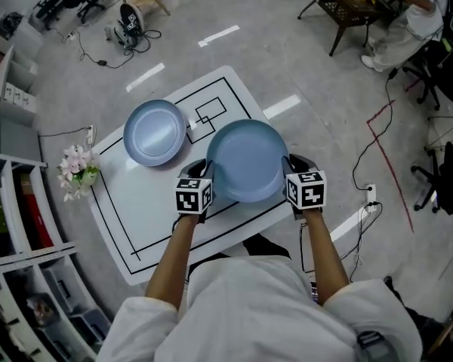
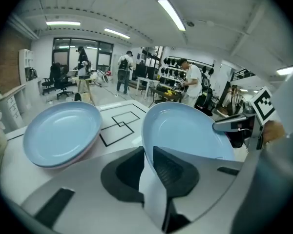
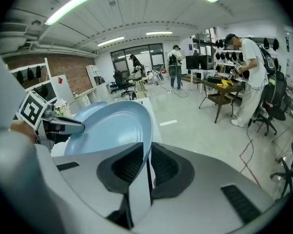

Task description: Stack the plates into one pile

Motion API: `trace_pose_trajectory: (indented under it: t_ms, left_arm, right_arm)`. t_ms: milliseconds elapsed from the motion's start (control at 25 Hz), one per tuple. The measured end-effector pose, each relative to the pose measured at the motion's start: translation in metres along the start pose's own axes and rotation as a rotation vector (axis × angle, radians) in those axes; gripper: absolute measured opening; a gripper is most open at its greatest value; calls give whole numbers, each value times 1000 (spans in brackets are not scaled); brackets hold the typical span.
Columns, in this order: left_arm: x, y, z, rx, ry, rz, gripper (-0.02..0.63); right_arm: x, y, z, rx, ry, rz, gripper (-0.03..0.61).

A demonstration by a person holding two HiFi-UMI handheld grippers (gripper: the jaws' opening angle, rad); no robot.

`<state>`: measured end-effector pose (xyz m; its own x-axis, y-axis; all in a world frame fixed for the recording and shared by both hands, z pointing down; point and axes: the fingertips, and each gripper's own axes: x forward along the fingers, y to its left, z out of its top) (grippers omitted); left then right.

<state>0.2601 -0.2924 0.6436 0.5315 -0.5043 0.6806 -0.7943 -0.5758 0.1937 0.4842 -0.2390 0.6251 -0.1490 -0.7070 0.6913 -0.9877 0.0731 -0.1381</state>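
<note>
From the head view, the left gripper [image 1: 202, 178] and the right gripper [image 1: 293, 173] each grip an opposite rim of the held plate [image 1: 245, 161]; the other plate [image 1: 155, 132] lies flat on the table [image 1: 128, 217], ahead and to the left of the left gripper and apart from it.

In the left gripper view [image 2: 149, 165] the jaws stand narrow, pads pinching the held plate's [image 2: 185, 128] thin rim; the plate looks tilted, its bowl turned up and ahead of the jaws; the other plate [image 2: 61, 133] sits off to the left of them; the right gripper shows across the bowl at the far rim.

In the right gripper view [image 3: 147, 167] the jaws are likewise closed on the rim, which runs edge-on between the pads; the left gripper is across the bowl.

To my eye the step is the carry; it wants both grips held even so the glazed rim cannot slide, the plate brought level, moved ahead and left until it is centred over the other plate, lowered until it nests, and only then both jaws let go together.
</note>
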Motion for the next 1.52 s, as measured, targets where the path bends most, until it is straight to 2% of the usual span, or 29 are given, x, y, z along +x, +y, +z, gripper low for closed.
trace_pose_trajectory:
  t_ms: [160,360,560,840,1040,1200,1360,1520]
  left_arm:
    - [-36,46,25,-59,-94,92,69]
    - [-86,118,36,-137,-167,194,66]
    - [-124,187,30,-183,-183,266,66]
    - [-139,272,21,-206,-149,310,66]
    - [-115,316,13,-228,-97,303,66]
    - [-91,342,3,-216,-52,318,66]
    - [-71,352,4,-215,-37,297,66]
    - [-59,355,0,-189,-33,305,69]
  right_arm:
    - [15,45,56,-81,-56,76,64]
    - [44,122,107,-196,-91,165,66]
    - [78,197,138,-292,-96,209,67]
    - [136,270,156,-327,-72,233,69]
    - [192,286,147,-346,5,200,71]
    - [231,290,135,-356,63,172,72]
    - [254,286,133,-430,117,154,84]
    - [261,283,130,-439,130,139,85]
